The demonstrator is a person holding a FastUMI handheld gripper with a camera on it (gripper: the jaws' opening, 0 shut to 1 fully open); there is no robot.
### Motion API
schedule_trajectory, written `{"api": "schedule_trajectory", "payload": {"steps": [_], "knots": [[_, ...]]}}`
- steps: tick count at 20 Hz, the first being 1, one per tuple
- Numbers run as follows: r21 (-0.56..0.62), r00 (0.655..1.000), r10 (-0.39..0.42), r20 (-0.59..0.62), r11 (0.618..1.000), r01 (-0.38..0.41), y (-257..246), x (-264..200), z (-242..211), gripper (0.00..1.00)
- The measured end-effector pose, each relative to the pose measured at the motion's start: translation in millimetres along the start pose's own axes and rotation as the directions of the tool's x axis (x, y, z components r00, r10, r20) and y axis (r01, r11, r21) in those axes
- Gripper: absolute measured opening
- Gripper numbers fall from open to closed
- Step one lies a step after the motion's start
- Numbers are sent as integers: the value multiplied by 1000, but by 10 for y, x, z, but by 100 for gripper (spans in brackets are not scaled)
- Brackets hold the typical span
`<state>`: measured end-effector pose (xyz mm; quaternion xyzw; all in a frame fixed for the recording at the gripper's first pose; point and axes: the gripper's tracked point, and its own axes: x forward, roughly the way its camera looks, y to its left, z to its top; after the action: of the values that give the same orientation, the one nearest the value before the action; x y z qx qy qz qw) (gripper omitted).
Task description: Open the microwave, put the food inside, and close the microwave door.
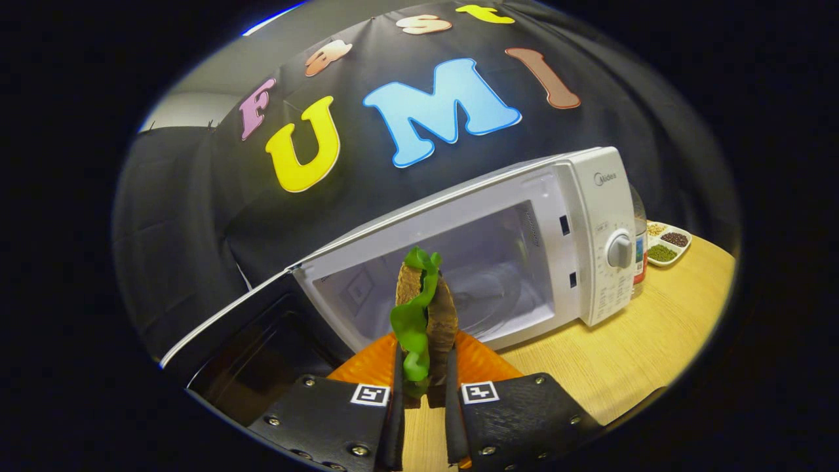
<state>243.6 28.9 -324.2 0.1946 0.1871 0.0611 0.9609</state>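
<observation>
**Sandwich held upright in front of the open microwave**

The gripper (425,380) pinches a sandwich (426,308) between its two fingers (397,400), both pressing on its sides. The sandwich stands on edge: brown bread slices with a green leaf of lettuce (411,321) curling out of the top and down the side toward the left finger. Just beyond the fingers, under the sandwich, lies an orange ribbed mat (478,364) on the wooden table (629,347).

Ahead of the jaws stands the white microwave (590,216), its door (242,341) swung wide open to the left of the fingers. The cavity (485,275) lies straight ahead, past the sandwich, with a glass turntable on its floor. To the right of the microwave, well beyond the fingers, a white tray (667,244) holds small heaps of grains, with a bottle (639,242) just beside the microwave's control panel.
</observation>
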Motion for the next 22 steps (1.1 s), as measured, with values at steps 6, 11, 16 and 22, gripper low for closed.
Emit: {"api": "schedule_trajectory", "payload": {"steps": [6,11,16,22], "knots": [[26,1000,6,-16,1000,-5,68,645,56,25],[36,1000,1,-4,999,-1,39,1023,93,25],[69,1000,3,-2,998,-3,-4,1366,140,25],[-91,995,-92,43,991,96,-200,1484,65,44]]}}
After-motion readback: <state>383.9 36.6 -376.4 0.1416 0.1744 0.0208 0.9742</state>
